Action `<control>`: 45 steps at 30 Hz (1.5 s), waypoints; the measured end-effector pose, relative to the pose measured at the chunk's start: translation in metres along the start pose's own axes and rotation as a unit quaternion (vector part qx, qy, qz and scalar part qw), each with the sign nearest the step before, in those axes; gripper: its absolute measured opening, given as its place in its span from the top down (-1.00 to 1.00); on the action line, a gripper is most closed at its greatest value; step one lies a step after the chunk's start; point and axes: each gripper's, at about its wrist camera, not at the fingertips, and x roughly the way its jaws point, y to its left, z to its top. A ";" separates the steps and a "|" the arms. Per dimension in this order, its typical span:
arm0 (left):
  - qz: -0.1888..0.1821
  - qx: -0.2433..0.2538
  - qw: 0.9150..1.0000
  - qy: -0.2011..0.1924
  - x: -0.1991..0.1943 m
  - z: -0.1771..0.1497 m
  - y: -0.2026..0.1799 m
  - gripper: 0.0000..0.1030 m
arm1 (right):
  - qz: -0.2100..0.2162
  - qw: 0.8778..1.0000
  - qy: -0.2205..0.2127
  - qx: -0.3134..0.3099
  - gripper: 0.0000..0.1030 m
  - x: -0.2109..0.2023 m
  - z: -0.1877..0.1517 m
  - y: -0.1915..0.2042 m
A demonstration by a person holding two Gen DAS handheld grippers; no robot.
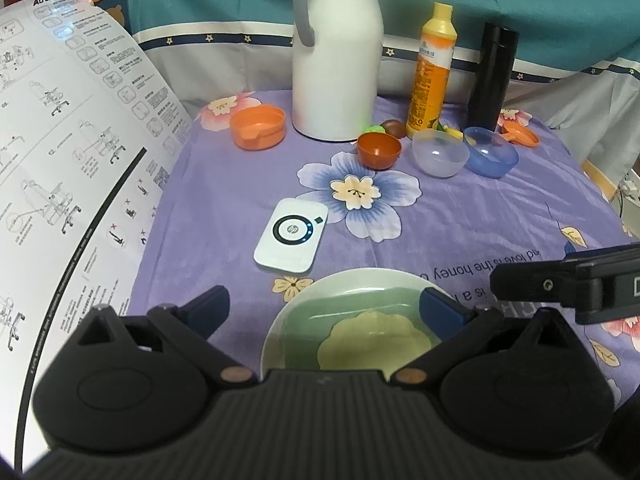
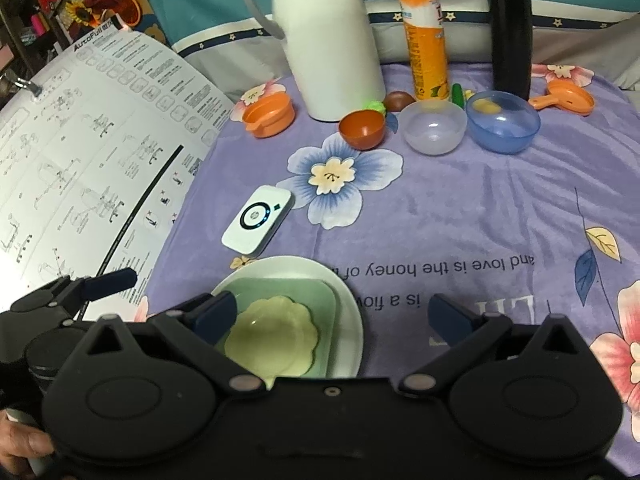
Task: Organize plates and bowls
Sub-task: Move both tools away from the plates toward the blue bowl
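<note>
Near the table's front edge a white round plate (image 1: 340, 280) carries a green square plate (image 1: 360, 300) with a pale yellow scalloped dish (image 1: 376, 340) on top. My left gripper (image 1: 326, 308) hangs open just above this stack, with nothing between its fingers. In the right wrist view the same stack, white plate (image 2: 348, 308), green plate (image 2: 304, 292) and yellow dish (image 2: 272, 336), lies under the left finger of my right gripper (image 2: 334, 314), which is open and holds nothing. At the back stand a brown-orange bowl (image 2: 362, 128), a clear bowl (image 2: 433, 126) and a blue bowl (image 2: 503, 122).
A white jug (image 1: 336, 60), a yellow bottle (image 1: 430, 72) and a black flask (image 1: 492, 76) line the back edge. An orange pot (image 1: 259, 127) and a small orange pan (image 1: 520, 134) sit nearby. A white charging device (image 1: 291, 236) lies mid-table. A big instruction sheet (image 1: 60, 160) covers the left.
</note>
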 end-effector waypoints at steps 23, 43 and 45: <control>-0.013 0.020 1.000 0.006 0.061 0.046 -0.053 -1.00 | -0.032 0.997 -0.007 0.073 -1.00 0.017 0.018 -0.075; -0.040 0.065 0.997 -0.025 0.165 0.141 -0.146 -1.00 | -0.079 0.982 -0.043 0.169 -0.79 0.055 0.107 -0.221; -0.041 0.072 0.996 -0.026 0.175 0.147 -0.154 -1.00 | -0.076 0.980 -0.040 0.179 -0.62 0.067 0.115 -0.234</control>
